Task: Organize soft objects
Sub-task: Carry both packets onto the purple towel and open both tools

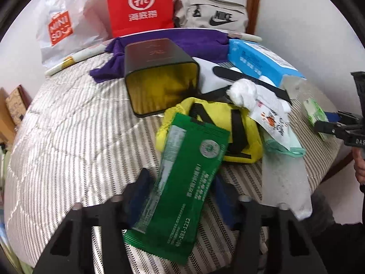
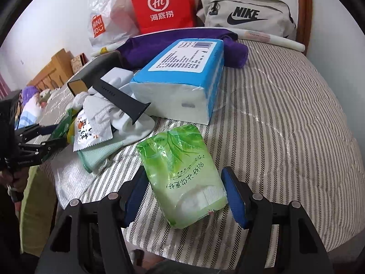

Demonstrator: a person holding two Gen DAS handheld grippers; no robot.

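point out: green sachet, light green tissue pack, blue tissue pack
green sachet [image 1: 182, 178]: left wrist view, middle of its printed face.
light green tissue pack [image 2: 180, 171]: right wrist view, centre of the wrapper.
blue tissue pack [image 2: 182, 61]: right wrist view, white label on top.

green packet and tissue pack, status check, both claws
Left claw shut on green packet. Right claw open astride light green tissue pack. Yellow pouch under packet's far end.
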